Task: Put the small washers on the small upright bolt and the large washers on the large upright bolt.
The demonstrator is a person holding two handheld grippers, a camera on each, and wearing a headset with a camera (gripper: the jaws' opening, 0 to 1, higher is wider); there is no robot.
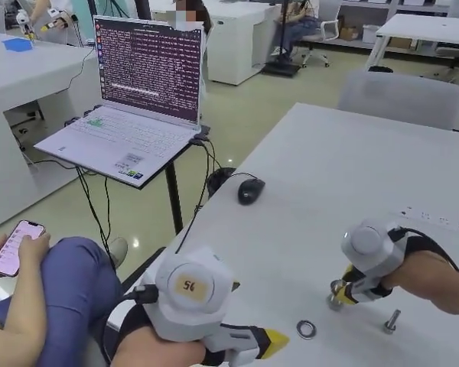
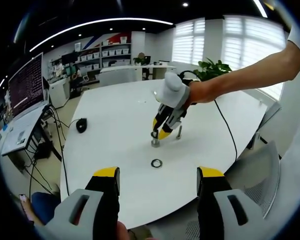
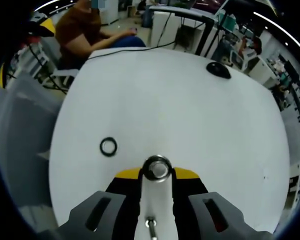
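left gripper hung open, empty | right gripper sat atop large bolt, couldn't tell its grip tbh | risk was a sideways bump tipping that bolt

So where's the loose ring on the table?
In the head view the washer lies flat on the white table, between the left gripper and the small bolt.
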